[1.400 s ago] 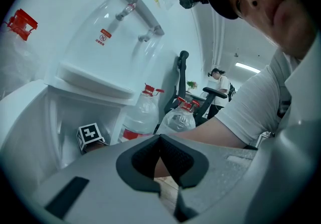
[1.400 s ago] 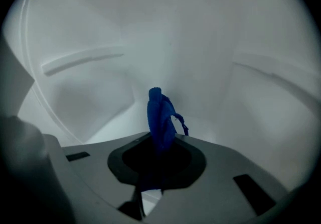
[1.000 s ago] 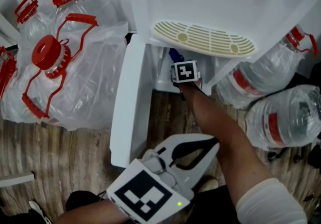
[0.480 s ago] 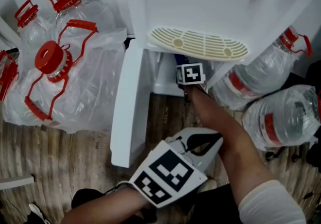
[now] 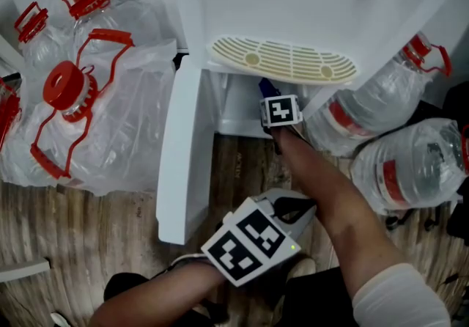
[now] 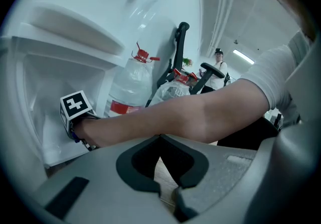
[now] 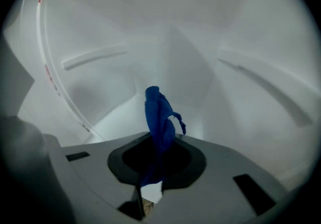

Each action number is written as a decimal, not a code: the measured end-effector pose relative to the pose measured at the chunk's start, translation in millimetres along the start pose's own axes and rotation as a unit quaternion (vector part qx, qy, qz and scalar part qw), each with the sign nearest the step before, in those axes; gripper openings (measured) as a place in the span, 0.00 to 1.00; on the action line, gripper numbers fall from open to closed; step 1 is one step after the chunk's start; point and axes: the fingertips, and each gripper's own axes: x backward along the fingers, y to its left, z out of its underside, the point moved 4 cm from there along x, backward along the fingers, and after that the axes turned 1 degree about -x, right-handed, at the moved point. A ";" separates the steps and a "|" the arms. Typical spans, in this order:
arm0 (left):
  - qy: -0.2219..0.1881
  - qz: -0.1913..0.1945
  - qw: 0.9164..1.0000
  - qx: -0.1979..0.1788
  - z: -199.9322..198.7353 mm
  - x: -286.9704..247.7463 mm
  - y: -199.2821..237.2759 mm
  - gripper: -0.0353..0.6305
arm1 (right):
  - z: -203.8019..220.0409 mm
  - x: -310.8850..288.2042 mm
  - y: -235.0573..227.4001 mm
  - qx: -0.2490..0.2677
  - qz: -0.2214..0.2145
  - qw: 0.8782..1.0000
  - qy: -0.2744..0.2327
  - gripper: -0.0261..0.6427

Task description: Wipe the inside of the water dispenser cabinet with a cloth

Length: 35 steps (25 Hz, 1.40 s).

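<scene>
Inside the open cabinet (image 7: 200, 67) below the drip tray (image 5: 284, 60), the right gripper (image 7: 150, 185) is clamped on a blue cloth (image 7: 159, 117). The cloth stands up from the jaws as a bunched strip towards the white back corner. It looks just short of the wall, though the view is too dim to be sure. In the head view only that gripper's marker cube (image 5: 281, 111) and a bit of blue show at the cabinet mouth, with the forearm (image 5: 322, 179) reaching in. The door (image 5: 183, 149) stands open at the left. The left gripper (image 6: 161, 138) hangs low over the wood floor (image 5: 95, 223) before the cabinet, beside that forearm, its jaws pressed together on nothing. Bottles (image 5: 410, 168) lie at the right. More bottles, with red caps (image 5: 64, 86), lie under plastic at the left.
</scene>
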 end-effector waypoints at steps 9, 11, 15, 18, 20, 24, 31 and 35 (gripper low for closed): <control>0.000 -0.001 1.000 0.000 5.3 11.9 -2.8 0.06 | -3.4 -15.0 35.0 -0.010 -0.040 0.999 -0.013 0.10; 0.000 -0.004 1.000 0.000 6.4 14.8 -2.6 0.06 | -6.1 -17.5 49.1 -0.009 -0.058 0.998 -0.022 0.10; 0.001 -0.011 1.000 0.001 7.7 19.4 -0.1 0.06 | -8.6 -18.9 70.3 -0.013 -0.084 0.996 -0.024 0.10; 0.000 -0.013 1.000 0.003 9.3 21.8 0.7 0.06 | -9.6 -19.2 81.8 -0.020 -0.105 0.994 -0.026 0.10; 0.000 -0.014 1.000 0.002 9.7 22.8 0.5 0.06 | -10.7 -18.3 90.2 -0.024 -0.120 0.992 -0.028 0.10; -0.001 -0.013 1.000 0.001 9.2 24.7 -0.1 0.06 | -14.0 -15.6 103.7 -0.038 -0.155 0.987 -0.035 0.10; -0.005 0.002 1.000 -0.006 5.4 22.7 -6.2 0.06 | -21.0 -4.1 90.8 -0.041 -0.150 0.987 -0.052 0.10; -0.014 0.005 1.000 -0.009 -0.3 24.1 -7.4 0.06 | -22.1 6.0 73.1 -0.037 -0.133 0.989 -0.056 0.10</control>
